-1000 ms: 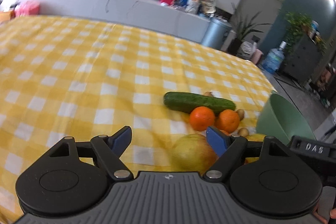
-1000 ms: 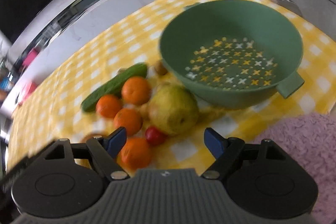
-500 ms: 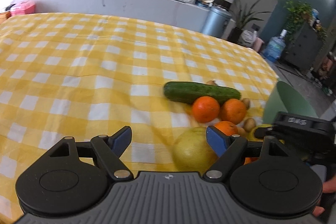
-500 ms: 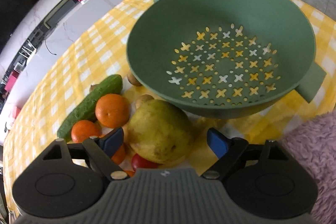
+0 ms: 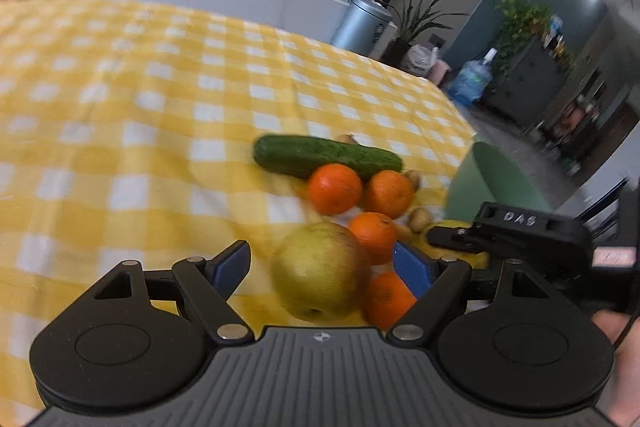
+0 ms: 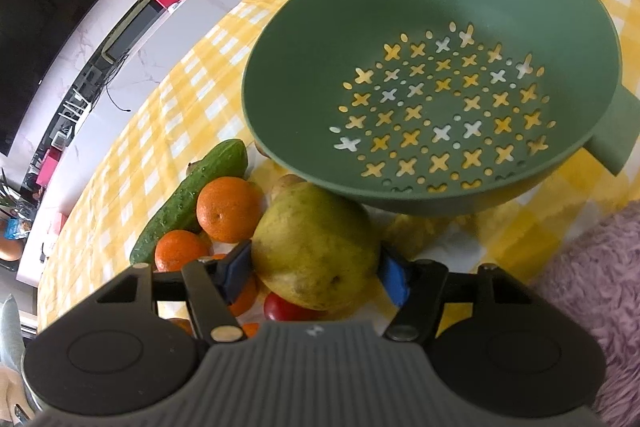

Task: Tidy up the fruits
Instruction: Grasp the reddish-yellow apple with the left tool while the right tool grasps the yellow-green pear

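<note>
A large yellow-green pear (image 6: 316, 247) lies on the checked cloth in front of the green colander (image 6: 264, 75). My right gripper (image 6: 316, 267) straddles it, its jaws closing, and both blue pads meet its sides. Beside the pear lie a cucumber (image 6: 192, 195), several oranges (image 6: 228, 207) and a small red tomato (image 6: 284, 309). In the left wrist view my left gripper (image 5: 320, 259) hovers open over a yellowish apple (image 5: 316, 279), its pads apart from it. There the right gripper's black housing (image 5: 520, 227) reaches in from the right.
Small brown roundish fruits (image 5: 418, 219) sit between the oranges (image 5: 334, 187) and the colander (image 5: 496, 179). A fuzzy pink sleeve (image 6: 592, 287) lies at the lower right. The table edge runs just behind the colander. Bare yellow cloth (image 5: 120, 99) spreads to the left.
My right gripper came down and forward over the pear and its jaws narrowed onto it. In the left wrist view the right gripper has come in from the right.
</note>
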Tool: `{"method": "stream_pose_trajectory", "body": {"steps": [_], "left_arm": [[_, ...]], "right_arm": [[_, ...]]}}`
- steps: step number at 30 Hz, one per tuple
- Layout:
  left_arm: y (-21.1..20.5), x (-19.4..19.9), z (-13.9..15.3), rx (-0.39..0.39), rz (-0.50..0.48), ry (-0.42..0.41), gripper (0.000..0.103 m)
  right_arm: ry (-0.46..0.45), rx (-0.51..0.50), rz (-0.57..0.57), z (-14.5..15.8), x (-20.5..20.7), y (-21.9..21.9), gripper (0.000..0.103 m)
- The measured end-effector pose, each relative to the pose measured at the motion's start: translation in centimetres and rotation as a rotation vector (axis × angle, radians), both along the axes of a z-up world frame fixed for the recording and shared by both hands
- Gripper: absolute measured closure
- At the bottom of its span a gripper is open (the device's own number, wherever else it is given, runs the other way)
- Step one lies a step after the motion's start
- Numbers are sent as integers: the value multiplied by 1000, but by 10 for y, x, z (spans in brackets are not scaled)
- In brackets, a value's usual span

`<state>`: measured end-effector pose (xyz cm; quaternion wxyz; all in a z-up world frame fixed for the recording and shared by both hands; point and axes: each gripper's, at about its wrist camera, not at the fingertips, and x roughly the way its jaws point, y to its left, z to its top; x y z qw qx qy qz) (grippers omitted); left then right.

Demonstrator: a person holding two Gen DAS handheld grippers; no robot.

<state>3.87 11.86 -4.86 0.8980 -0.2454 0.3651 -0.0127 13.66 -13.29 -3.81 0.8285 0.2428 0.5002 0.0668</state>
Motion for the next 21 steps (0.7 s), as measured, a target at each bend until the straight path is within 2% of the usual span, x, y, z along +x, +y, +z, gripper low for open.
{"method": "stream_pose_trajectory", "body": {"steps": [1, 3, 6, 12, 14, 15, 18, 21], "left_arm": [[0, 2, -3, -20, -2, 6, 9], [-5, 9, -8, -12, 3, 34, 9], [-17, 20, -15, 95, 27, 91, 8], [-27, 30, -25, 123, 64, 111, 11], [-33, 31, -25, 167, 75, 104, 13], [-35, 31, -25, 182, 79, 98, 18], [-33, 28, -23, 140, 95, 70, 29], [-24, 27, -25, 84, 108, 85, 29]], "right_arm": [[-1, 3, 1, 0, 0, 0, 40], [-2, 5, 5, -1, 1, -1, 40], [-3, 16, 8, -1, 0, -3, 40], [-4, 35, 15, -2, -1, -7, 40], [-4, 41, 13, -3, -1, -7, 40], [-4, 46, 16, -3, -1, -7, 40], [-3, 74, 15, -4, -1, -8, 40], [-6, 91, 5, -6, -1, -8, 40]]}}
